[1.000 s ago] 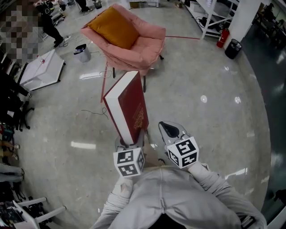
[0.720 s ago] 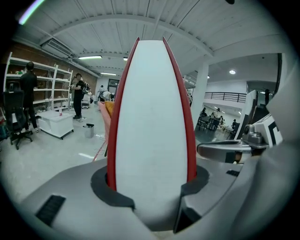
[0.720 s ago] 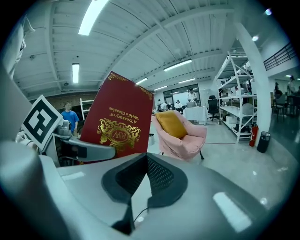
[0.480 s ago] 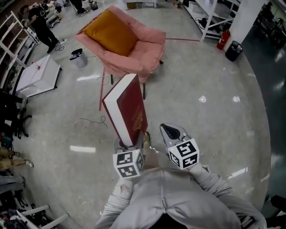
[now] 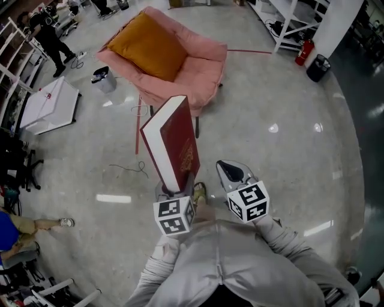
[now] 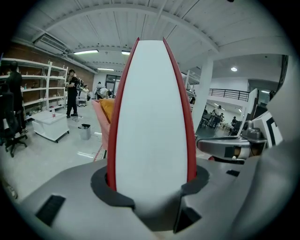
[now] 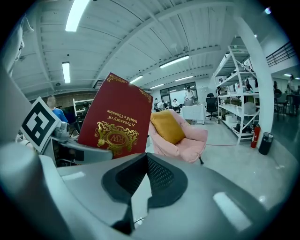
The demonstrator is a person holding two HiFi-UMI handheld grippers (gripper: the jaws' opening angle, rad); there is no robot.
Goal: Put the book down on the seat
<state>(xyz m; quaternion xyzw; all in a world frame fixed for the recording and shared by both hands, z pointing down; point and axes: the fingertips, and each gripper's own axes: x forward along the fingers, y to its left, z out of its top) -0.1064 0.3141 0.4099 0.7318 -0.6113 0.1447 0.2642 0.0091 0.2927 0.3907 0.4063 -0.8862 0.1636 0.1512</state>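
Note:
A thick red book (image 5: 175, 143) with gold print stands upright in front of me, its white page edge (image 6: 150, 117) facing the left gripper view. My left gripper (image 5: 178, 190) is shut on the book's lower end, and its jaws press both covers (image 6: 150, 185). Just to the right, my right gripper (image 5: 230, 174) is shut and holds nothing (image 7: 139, 190); the book's cover (image 7: 117, 123) shows to its left. Ahead on the floor stands the pink armchair (image 5: 195, 67) with an orange cushion (image 5: 147, 45) against its back (image 7: 166, 125). The book is short of the seat and apart from it.
A small bin (image 5: 102, 78) and a white platform (image 5: 49, 103) lie left of the chair. A red cable (image 5: 139, 129) runs on the floor by the chair legs. At the far right stand white shelving (image 5: 288, 18), a fire extinguisher (image 5: 302, 51) and a black bin (image 5: 318, 67). A person (image 5: 51, 33) stands at the far left.
The armchair has come nearer in the head view as I moved towards it. Both grippers and the book keep the same pose relative to me.

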